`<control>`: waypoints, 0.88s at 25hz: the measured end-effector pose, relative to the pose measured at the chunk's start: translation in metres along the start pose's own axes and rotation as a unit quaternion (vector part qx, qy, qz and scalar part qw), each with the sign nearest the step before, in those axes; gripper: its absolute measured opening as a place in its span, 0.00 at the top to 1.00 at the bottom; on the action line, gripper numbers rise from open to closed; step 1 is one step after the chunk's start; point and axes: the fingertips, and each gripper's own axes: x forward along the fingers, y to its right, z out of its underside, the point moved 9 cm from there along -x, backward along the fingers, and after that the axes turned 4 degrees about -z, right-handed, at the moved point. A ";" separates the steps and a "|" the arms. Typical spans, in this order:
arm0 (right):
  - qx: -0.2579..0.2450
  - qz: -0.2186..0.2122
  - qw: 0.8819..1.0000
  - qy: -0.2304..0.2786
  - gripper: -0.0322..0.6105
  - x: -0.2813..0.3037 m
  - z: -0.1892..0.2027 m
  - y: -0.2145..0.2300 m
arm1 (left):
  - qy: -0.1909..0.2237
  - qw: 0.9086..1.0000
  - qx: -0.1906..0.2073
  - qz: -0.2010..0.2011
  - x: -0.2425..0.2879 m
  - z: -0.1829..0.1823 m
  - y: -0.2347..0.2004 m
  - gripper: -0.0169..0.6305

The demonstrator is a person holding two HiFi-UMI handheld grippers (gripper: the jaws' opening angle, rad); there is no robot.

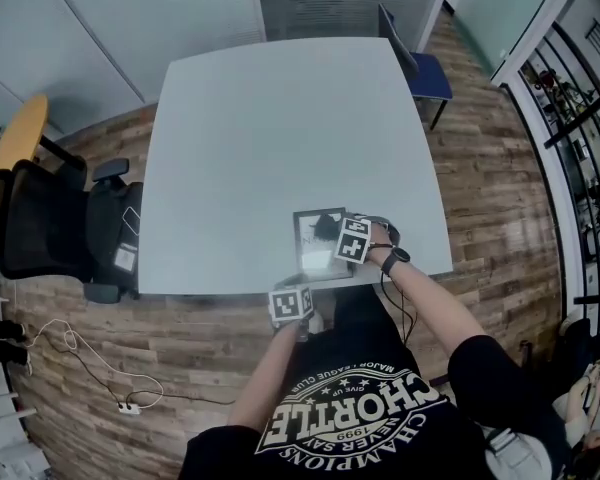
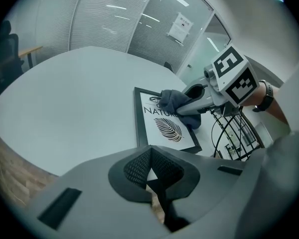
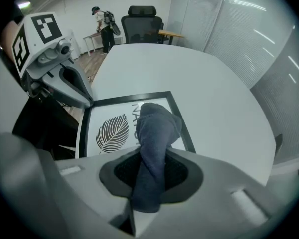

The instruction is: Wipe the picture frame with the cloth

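Right claw [image 3: 152,172] is clamped on a dark blue-grey cloth [image 3: 157,126]. The cloth runs up between the jaws, and its bunched free end sits on the far part of the black-bordered picture frame with a leaf print [image 3: 114,133], over the lettering. It looks to be in contact with the face, though pressure can't be judged. The frame lies flat on the pale grey counter [image 1: 270,138], close to the near edge and right of centre, directly in front of the person. Left claw [image 2: 152,174] has its jaws closed together with nothing between them. It hangs just off the counter's near edge by the frame's near corner, and no view confirms whether it touches the frame. Judged step: wiping is under way, with the cloth at the lettering end and the leaf area and border not yet covered from this position. Next move probably calls for dragging the cloth across the face toward the leaf with light, even downforce, then along the black border. Risk: the frame looks unrestrained and sits near the edge, so a pull toward the person could slide it off. Bracing the near border with the left claw would help.
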 end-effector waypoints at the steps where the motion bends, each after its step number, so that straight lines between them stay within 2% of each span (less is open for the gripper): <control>1: 0.013 0.002 1.000 0.008 0.82 -0.001 0.003 0.001 | 0.000 1.000 0.001 0.000 0.000 0.000 0.000 0.97; 4: 0.031 0.004 0.999 0.026 0.82 -0.002 0.007 0.002 | -0.001 1.000 0.004 0.000 0.000 0.000 0.002 0.97; 10: 0.019 -0.005 1.000 0.004 0.82 -0.002 -0.002 0.000 | 0.000 1.000 0.009 0.000 0.000 0.001 0.004 0.97; 16: -0.006 -0.028 0.998 0.060 0.82 -0.005 -0.055 -0.014 | 0.002 1.000 0.002 0.004 -0.001 0.002 0.002 0.97; 22: -0.046 -0.057 0.995 0.062 0.82 0.020 -0.094 -0.033 | 0.006 1.000 -0.009 0.006 0.001 0.001 0.000 0.97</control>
